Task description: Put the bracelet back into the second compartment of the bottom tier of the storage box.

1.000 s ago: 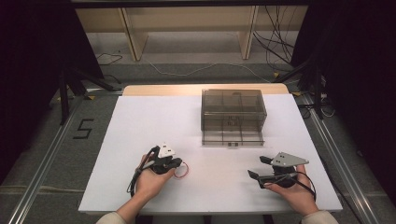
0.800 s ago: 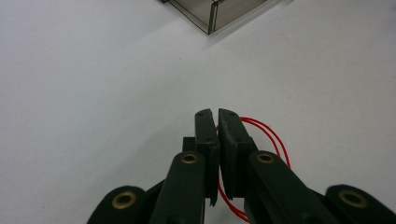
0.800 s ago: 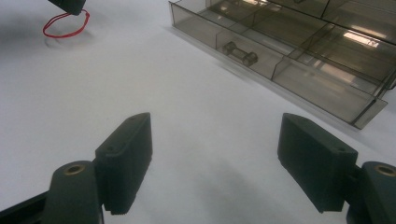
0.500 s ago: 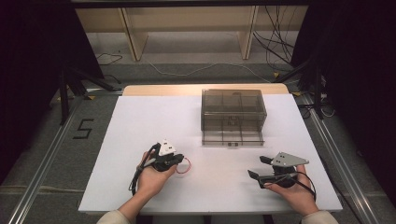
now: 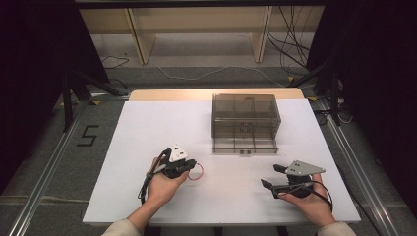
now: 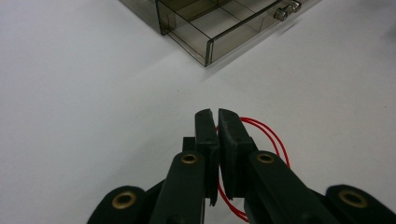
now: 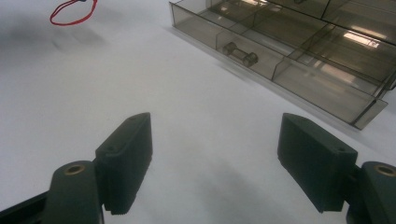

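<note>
Presently, the left gripper point(image 5: 189, 166) sits in the lower left-centre of the high view, held in the person's left hand point(image 5: 160, 185) low over the white bench point(image 5: 147, 128). Its jaws are clenched on a red rubber band point(image 5: 197, 171); in the left gripper view the band's loops point(image 6: 261, 133) show to the right of and beneath the closed jaws, which stand pressed together with only a hairline between them.

The right gripper point(image 5: 272, 177) is at the lower right of the high view, in the right hand point(image 5: 307, 202), released: in the right gripper view its two jaws stand wide apart with bare bench between them and nothing held.

A smoky transparent drawer box point(image 5: 245, 114) stands at upper centre of the bench. Its bottom drawer point(image 5: 245, 145) is pulled out toward the person, with a small knob point(image 7: 239, 52) on its front and divided compartments visible inside. The band lies well apart from the drawer, to its lower left.
</note>
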Tool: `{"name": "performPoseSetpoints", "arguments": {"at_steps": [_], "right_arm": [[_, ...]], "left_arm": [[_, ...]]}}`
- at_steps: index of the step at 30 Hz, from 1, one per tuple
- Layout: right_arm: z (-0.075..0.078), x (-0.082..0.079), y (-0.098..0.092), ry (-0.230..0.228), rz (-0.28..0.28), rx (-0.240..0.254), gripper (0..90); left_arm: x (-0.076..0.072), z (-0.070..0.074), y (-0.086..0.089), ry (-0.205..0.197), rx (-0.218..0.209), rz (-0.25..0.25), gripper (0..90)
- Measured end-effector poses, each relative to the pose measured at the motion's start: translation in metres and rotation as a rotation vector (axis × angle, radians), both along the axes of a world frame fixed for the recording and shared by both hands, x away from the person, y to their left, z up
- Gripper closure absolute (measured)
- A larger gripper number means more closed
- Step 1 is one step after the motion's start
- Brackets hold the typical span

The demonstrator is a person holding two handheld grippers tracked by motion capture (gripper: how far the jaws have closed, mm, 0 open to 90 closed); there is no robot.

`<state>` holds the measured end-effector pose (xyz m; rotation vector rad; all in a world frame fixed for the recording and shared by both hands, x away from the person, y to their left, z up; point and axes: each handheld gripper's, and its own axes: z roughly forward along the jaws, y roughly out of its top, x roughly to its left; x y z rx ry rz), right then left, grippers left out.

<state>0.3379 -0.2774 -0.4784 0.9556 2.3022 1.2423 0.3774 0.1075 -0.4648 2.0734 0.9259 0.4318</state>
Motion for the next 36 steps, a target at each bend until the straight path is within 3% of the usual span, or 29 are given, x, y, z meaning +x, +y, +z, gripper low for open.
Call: {"name": "performPoseSetpoints", "arguments": {"at_steps": [36], "right_arm": [[0.000, 0.001, 0.000, -0.001, 0.003, 0.003, 27.2]], "left_arm": [[0.011, 0.007, -0.027, -0.024, 0.009, -0.051, 87.0]]}}
